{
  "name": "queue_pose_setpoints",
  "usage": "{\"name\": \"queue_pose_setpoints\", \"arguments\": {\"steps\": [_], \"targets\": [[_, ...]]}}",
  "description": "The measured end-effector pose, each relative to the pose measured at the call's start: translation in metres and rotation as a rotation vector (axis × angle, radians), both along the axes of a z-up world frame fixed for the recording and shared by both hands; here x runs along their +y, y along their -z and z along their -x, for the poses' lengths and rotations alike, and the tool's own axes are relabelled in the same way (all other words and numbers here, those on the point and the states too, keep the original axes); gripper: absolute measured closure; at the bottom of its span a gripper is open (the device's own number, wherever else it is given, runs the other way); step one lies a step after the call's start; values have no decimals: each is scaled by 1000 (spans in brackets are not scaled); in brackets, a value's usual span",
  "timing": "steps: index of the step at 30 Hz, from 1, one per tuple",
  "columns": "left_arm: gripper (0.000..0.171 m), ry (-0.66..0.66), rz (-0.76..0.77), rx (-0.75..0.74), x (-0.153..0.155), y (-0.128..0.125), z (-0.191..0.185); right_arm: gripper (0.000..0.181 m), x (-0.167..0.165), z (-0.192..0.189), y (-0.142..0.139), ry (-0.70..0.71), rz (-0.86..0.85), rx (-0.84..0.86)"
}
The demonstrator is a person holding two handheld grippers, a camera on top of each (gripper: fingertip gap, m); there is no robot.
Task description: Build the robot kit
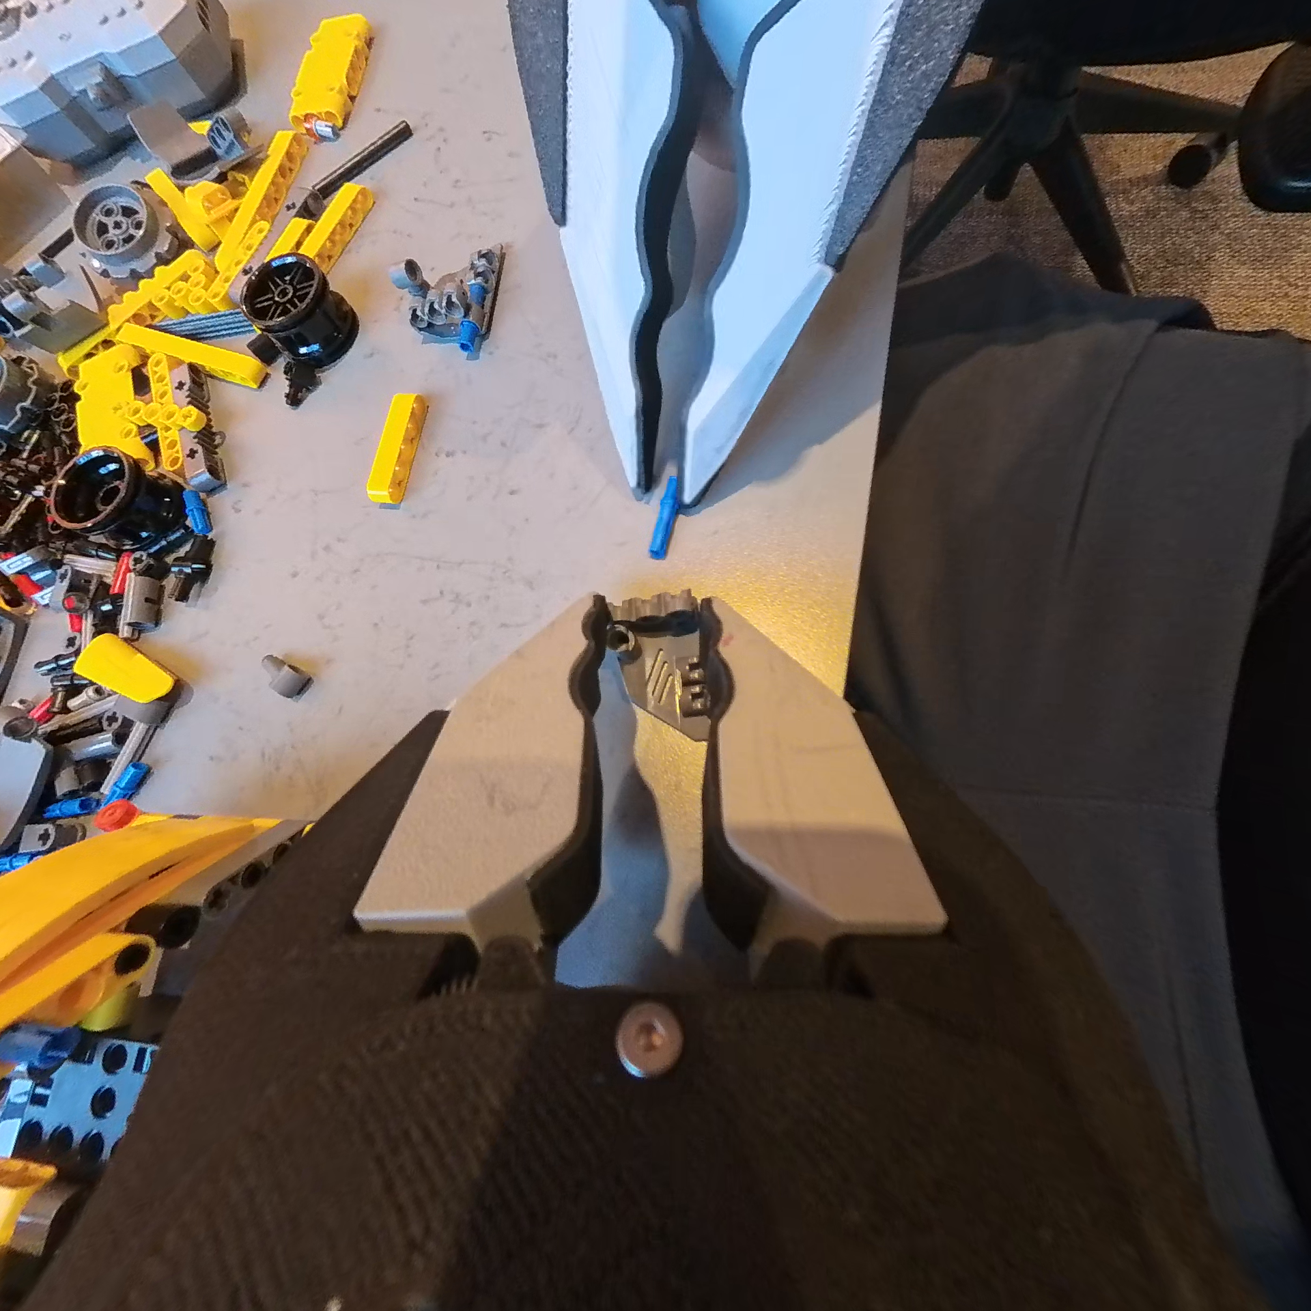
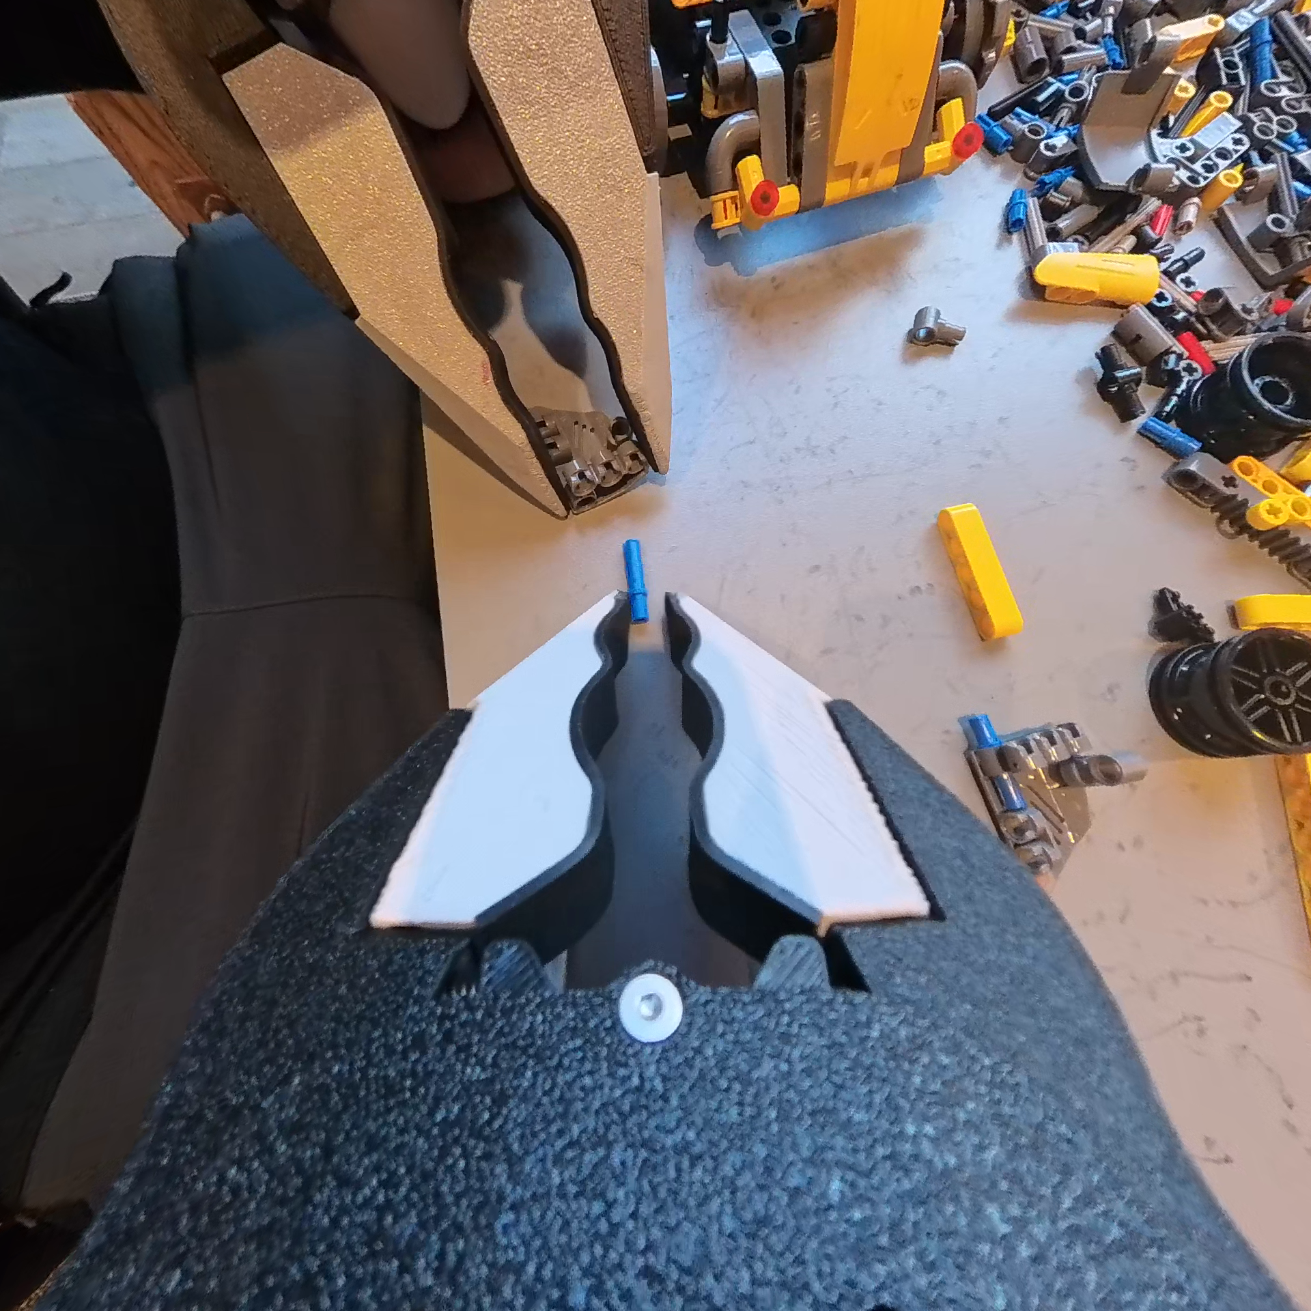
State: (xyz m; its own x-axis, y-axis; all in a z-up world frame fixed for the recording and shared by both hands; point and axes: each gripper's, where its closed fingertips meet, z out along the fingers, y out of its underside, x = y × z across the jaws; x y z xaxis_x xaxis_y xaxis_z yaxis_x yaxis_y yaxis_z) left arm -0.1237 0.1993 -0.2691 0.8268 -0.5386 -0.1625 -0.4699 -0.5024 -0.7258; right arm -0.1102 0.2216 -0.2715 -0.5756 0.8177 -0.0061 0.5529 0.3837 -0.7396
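Left gripper (image 1: 653, 617): fingers drawn in on a dark grey angular plastic building-toy panel with pin holes (image 1: 670, 674), clamped at the very tips, its holed end facing forward toward the other tool. Right gripper (image 2: 647, 603): fingers nearly together with a narrow slot between them; a small blue plastic connector pin (image 2: 635, 582) has its near end in that slot, against the left finger, and the rest pokes out ahead. Cannot tell whether the pin is pinched or merely lies on the table between the tips (the left wrist view does not settle it either). The two tools point at each other, tips near but apart, with the pin in the gap between them. Pale speckled table (image 1: 496, 567) bare just around both tips. Table edge runs close along the right side of the left gripper and the left side of the right gripper; past it, a person's lap in dark grey cloth (image 1: 1064, 638). Open room lies on the opposite side: a loose yellow plastic beam (image 2: 979, 571), a small grey elbow connector (image 2: 935, 328), and a small grey sub-assembly with blue pins (image 2: 1036, 787) all well apart from the tips. Farther that way, black wheel hubs (image 2: 1248, 695), a dense heap of mixed parts (image 1: 106, 426), and a part-built yellow and grey model (image 2: 851, 106).
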Motion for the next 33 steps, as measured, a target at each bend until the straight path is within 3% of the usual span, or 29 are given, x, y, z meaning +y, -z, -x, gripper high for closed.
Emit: {"name": "queue_pose_setpoints", "arguments": {"steps": [7, 12, 18, 24, 29, 33], "targets": [[147, -36, 23, -33, 2, 0, 5, 162, 5, 3, -12, 43, 33, 69], [144, -49, 46, -63, 3, 1, 7, 159, 31, 3, -33, 172, 79, 193], [138, -59, 73, -100, 3, 1, 8, 146, 89, -7, -23, 342, -68, 177], [127, -67, 35, -95, 4, -3, 10, 133, 113, 1, -15, 302, -129, 118], [128, -102, 2, -89, 1, -10, 18, 148, 115, 8, -2, 205, -129, 43], [133, -130, -33, -104, 0, -23, 24, 172, 104, 6, 1, 137, -64, 13]]}}
